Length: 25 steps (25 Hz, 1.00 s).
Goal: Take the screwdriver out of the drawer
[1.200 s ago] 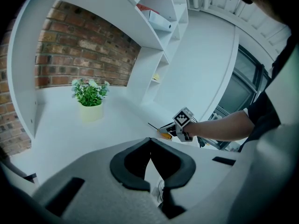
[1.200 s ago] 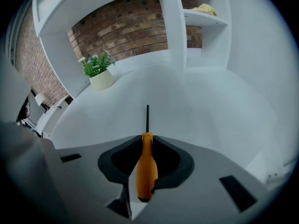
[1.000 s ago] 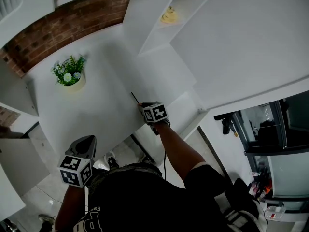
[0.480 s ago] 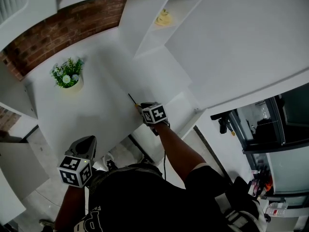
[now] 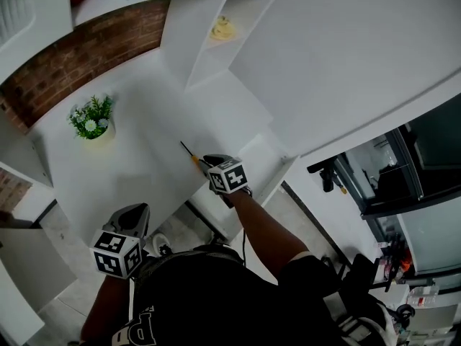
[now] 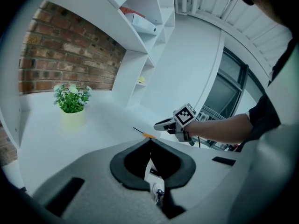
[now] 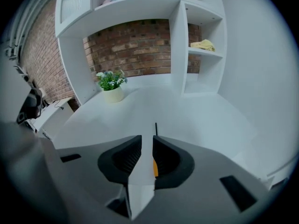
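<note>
One screwdriver [image 5: 189, 153] with orange handle clamped in right gripper [image 5: 204, 163], black shaft pointing ahead above front edge of white table [image 5: 137, 146], left gripper [image 5: 135, 211] fully closed, empty, just off that edge.

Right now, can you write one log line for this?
right gripper: holding screwdriver | screwdriver: over white desk | left gripper: fingers shut, empty

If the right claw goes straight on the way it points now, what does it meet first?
Probably the white desktop: the right claw points slightly down over it, with the screwdriver tip leading. The plant stands left of that line. Depth is unclear.
</note>
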Available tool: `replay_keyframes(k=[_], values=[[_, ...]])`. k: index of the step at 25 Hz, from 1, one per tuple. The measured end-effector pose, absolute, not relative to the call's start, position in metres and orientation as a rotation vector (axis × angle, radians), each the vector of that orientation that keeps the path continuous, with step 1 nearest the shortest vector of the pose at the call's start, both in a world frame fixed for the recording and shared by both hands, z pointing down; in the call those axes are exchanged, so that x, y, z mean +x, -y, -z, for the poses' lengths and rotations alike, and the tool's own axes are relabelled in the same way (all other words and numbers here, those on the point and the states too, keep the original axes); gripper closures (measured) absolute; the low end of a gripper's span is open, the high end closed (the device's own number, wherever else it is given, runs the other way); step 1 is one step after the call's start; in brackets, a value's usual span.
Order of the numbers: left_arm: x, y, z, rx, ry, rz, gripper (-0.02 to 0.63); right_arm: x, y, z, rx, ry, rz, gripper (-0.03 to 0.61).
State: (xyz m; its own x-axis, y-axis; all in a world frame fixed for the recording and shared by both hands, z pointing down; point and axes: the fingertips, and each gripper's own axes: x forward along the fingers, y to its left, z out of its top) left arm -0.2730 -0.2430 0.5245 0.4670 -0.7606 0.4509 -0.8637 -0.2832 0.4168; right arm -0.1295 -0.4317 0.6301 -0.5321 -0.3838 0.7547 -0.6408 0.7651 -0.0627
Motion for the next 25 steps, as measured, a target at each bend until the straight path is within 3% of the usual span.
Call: replay_keyframes(k=[5, 14, 25], values=[[-0.255, 0.250, -0.521, 2.173, 1.265, -0.226, 0.598, -0.133, 0.398, -0.589, 0.790, 2.308, -0.402, 0.502], [-0.237, 0.269, -0.505, 2.270, 1.205, -0.295, 0.598, -0.102, 0.339, -0.518, 0.919, 2.498, -0.497, 0.565], [-0.179, 0.250, -0.473, 2.336, 1.174, -0.229, 0.598, -0.052, 0.286, -0.474, 0.982, 2.712, -1.059, 0.574]])
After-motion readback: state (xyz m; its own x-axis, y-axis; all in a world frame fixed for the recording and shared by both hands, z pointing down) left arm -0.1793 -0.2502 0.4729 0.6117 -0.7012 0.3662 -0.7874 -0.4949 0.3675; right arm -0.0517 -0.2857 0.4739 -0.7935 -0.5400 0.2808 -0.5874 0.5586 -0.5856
